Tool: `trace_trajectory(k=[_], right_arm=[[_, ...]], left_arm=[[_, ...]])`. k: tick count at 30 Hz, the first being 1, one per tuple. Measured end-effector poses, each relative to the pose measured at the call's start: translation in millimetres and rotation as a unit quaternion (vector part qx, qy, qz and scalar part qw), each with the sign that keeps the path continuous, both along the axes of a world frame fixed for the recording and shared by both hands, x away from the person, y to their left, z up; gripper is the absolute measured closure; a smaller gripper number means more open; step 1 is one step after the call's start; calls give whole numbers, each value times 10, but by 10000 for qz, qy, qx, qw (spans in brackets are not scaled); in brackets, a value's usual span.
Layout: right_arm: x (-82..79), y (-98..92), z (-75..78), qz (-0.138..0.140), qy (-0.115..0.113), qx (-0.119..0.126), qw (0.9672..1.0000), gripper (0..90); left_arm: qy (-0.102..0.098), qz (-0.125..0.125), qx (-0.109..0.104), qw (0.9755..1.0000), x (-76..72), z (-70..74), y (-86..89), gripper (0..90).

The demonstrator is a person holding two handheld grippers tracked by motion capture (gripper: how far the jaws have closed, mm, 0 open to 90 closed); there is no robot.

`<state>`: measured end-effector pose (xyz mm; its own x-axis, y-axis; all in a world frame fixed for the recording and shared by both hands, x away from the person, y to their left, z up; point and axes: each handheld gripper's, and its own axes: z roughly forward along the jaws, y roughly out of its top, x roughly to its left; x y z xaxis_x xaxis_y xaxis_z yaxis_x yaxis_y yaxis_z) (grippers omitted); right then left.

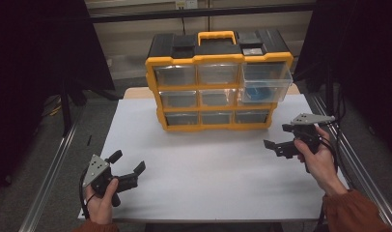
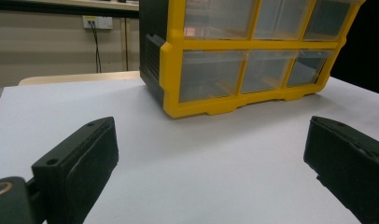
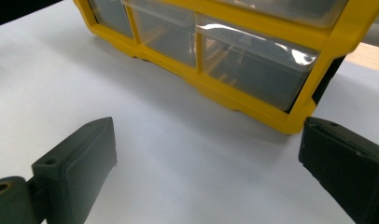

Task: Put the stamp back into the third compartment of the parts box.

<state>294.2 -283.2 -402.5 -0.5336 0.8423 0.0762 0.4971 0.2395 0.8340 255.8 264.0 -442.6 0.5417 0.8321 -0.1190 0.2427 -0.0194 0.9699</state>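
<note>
White surface (image 1: 208, 169) carries a yellow organizer (image 1: 218, 82) whose top-right drawer (image 1: 266, 79), holding something blue, juts out ahead of and above the right gripper (image 1: 281, 137), so that gripper, wide like the idle left gripper (image 1: 129, 164), should probably rise and approach its front squarely.

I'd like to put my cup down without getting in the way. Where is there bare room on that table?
The widest free patch is the white sheet in front of the yellow organizer, between the left tool and the right tool. A narrower strip lies left of the organizer. It is tighter on the right, where one drawer sticks out.
</note>
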Motion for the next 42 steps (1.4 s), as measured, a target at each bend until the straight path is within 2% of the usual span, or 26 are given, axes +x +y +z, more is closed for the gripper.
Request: trace_trajectory(k=[5, 9, 10, 11, 12, 15, 18, 19, 20, 23, 24, 29, 32, 34, 35, 37, 39, 42], right_arm=[[-119, 9, -173, -177, -131, 175, 9996, 38], [-221, -26, -278, -396, -351, 378, 9979, 38], [-240, -33, -295, -422, -408, 374, 9976, 38], [-267, -39, -310, -463, -460, 403, 9971, 38], [-290, -47, -324, -496, -536, 385, 9966, 38], [-358, -71, -346, -577, -703, 424, 9950, 38], [-418, -99, -367, -680, -843, 482, 9930, 38], [-442, -109, -376, -703, -880, 482, 9925, 38], [-456, -115, -381, -717, -901, 497, 9921, 38], [-525, -145, -400, -776, -996, 533, 9906, 38], [-543, -151, -405, -810, -1015, 542, 9900, 38], [-666, -227, -425, -970, -1149, 562, 9870, 38], [-756, -292, -434, -1120, -1240, 607, 9841, 38], [-805, -315, -457, -1180, -1261, 605, 9831, 38], [-835, -323, -468, -1191, -1251, 618, 9830, 37], [-890, -338, -489, -1214, -1301, 573, 9824, 37], [-945, -349, -495, -1159, -1299, 497, 9835, 32], [-1040, -370, -515, -1207, -1373, 432, 9822, 30]], left_arm=[[0, -17, 0, 10000, -2, -8, 2, 33], [14, 67, -44, 10000, -11, -10, -8, 33], [9, 43, -48, 10000, -11, -12, -6, 33], [20, 50, 37, 10000, -15, -10, 4, 33], [16, 65, -2, 10000, -16, -11, -1, 33], [14, 88, 37, 10000, -24, -10, 11, 33], [12, 87, -93, 9999, -17, -24, 2, 33], [22, 87, -51, 9999, -19, -25, 8, 33], [36, 79, 9, 10000, -22, -25, 18, 34], [3, 105, -44, 9999, -30, -21, 6, 34], [7, 87, 19, 10000, -32, -21, 14, 33], [11, 102, -48, 9999, -28, -32, 3, 33], [11, 57, 72, 10000, -35, -33, 26, 33], [13, 98, 15, 9999, -42, -36, 28, 33], [18, 106, 63, 9999, -43, -37, 39, 33], [13, 147, -23, 9999, -45, -44, 32, 33], [8, 135, 15, 9999, -67, -28, 57, 33], [-184, 177, 355, 9990, -85, -5, 58, 30]])
